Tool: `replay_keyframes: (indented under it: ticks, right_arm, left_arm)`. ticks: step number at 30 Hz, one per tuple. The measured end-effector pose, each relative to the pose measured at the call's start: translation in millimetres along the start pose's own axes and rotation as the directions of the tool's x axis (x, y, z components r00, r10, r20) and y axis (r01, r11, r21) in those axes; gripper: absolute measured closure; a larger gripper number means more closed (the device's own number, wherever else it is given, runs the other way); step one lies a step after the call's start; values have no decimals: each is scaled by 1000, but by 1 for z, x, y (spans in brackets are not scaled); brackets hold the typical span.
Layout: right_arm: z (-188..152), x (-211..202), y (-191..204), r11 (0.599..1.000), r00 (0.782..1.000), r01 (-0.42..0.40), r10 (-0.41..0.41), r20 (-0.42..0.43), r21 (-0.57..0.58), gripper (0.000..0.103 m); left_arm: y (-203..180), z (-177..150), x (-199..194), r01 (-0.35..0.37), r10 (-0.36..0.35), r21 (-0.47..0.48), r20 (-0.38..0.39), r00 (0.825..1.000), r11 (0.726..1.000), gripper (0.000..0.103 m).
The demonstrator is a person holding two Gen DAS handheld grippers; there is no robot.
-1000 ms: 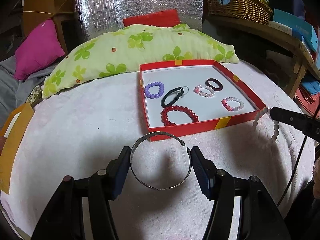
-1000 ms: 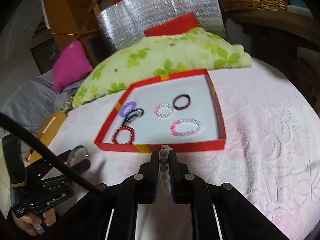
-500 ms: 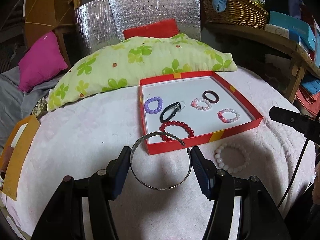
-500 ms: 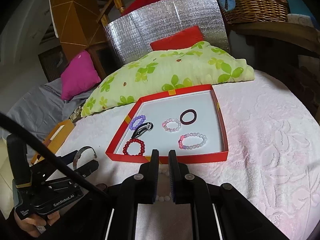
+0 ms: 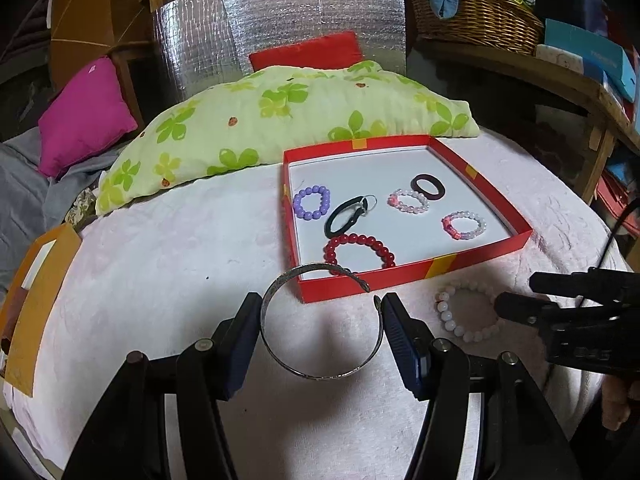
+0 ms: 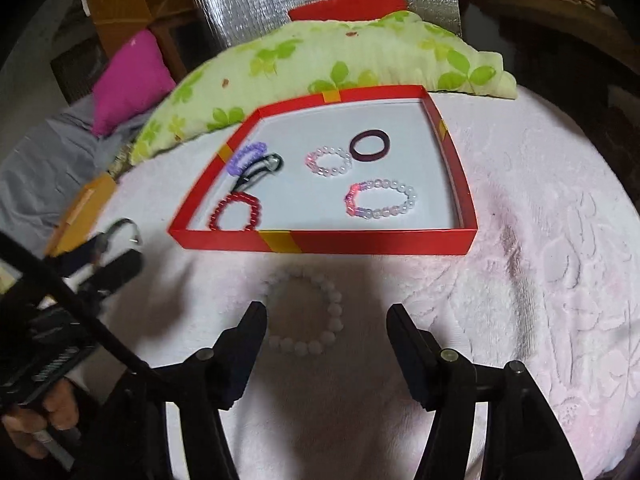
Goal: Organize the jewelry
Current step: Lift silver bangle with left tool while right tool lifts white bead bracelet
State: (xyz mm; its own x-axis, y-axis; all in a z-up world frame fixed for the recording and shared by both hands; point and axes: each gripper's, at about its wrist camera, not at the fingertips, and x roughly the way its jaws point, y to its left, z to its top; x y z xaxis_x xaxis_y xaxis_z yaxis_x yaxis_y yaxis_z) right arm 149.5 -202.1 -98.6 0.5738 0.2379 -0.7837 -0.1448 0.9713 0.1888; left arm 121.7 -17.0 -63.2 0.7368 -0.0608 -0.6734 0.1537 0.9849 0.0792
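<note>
Six bracelets and bands lie inside the shallow red cardboard tray (image 5: 472,258), which sits on a pale pink embossed bedcover (image 5: 168,264) towards its far edge, against a long green leaf-print pillow (image 5: 280,120). Along the tray's near edge rests a red bead bracelet (image 5: 358,250); behind it are a black cord loop (image 5: 345,218) and a purple bead bracelet (image 5: 312,203) by the left wall, and a dark maroon ring band (image 5: 428,187) further back.

On the bedcover just outside the tray's near edge lies a white bead bracelet (image 6: 306,314), loose between the spreading fingers of the right gripper (image 6: 326,320), whose jaws are opening and touch nothing.

Off the tray's near left corner, the left gripper (image 5: 322,320) stands about half open with its pads pressed on either side of a thin open-ended silver metal bangle (image 5: 320,374).

Beyond the pillow stand a quilted silver foil panel (image 5: 280,20), a red cushion (image 5: 306,54) and a magenta cushion (image 5: 86,114); a wicker basket (image 5: 476,20) sits on a wooden shelf (image 5: 540,70) to the right.
</note>
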Motion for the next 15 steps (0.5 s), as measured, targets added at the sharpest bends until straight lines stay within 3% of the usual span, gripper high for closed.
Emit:
replay_keyframes:
  ticks: [2, 6, 8, 10, 15]
  right_arm:
    - [0, 10, 0, 999, 999, 43, -43, -18, -1, 59]
    - [2, 29, -5, 996, 995, 90, -90, -51, 10, 68]
    - [2, 31, 3, 993, 993, 111, -112, -37, -38, 82]
    - [-1, 31, 10, 987, 990, 139, -141, -23, -86, 90]
    - [-4, 23, 11, 983, 988, 154, -154, 6, -98, 93]
  left_arm:
    - [2, 0, -1, -1, 1, -1, 3, 1000, 1000, 40]
    - [4, -1, -3, 6, -6, -6, 7, 1000, 1000, 40]
    - [4, 0, -2, 8, -8, -6, 7, 1000, 1000, 40]
    - [4, 0, -3, 8, -8, -6, 7, 1000, 1000, 40]
    - [5, -1, -2, 8, -8, -6, 5, 1000, 1000, 40]
